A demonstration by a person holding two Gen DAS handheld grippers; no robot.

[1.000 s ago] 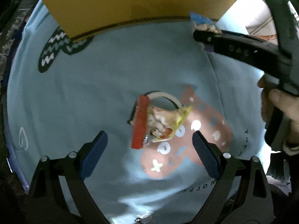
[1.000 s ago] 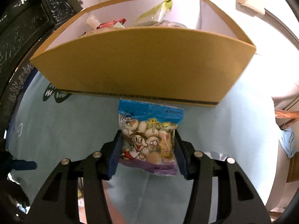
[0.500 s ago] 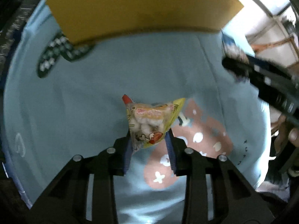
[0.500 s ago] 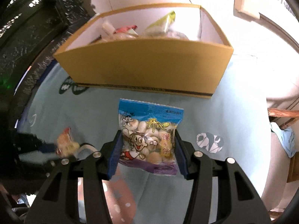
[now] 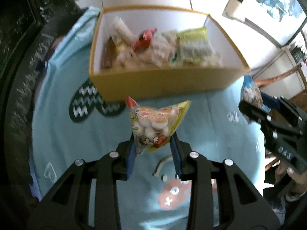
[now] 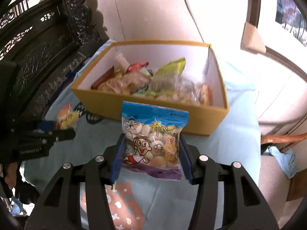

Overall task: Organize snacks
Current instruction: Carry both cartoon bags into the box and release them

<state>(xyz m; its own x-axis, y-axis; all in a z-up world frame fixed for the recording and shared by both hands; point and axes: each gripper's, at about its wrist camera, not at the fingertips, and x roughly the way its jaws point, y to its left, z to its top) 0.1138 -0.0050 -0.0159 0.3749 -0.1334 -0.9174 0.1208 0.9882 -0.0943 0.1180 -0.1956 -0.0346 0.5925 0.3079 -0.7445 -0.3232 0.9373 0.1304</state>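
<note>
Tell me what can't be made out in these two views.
- Left wrist view: snacks inside the yellow box are motion-blurred; labels unreadable.
- Left wrist view: blue packet is partly hidden by the right gripper.
- Right wrist view: yellow packet in the left gripper is small and blurred.

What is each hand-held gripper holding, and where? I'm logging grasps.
Left hand-held gripper: yellow snack packet, pinched at its lower end. Right hand-held gripper: blue snack bag, clamped by its side edges.

Left gripper [image 5: 153,149], right gripper [image 6: 151,155]: both clamped (each angled downward).
</note>
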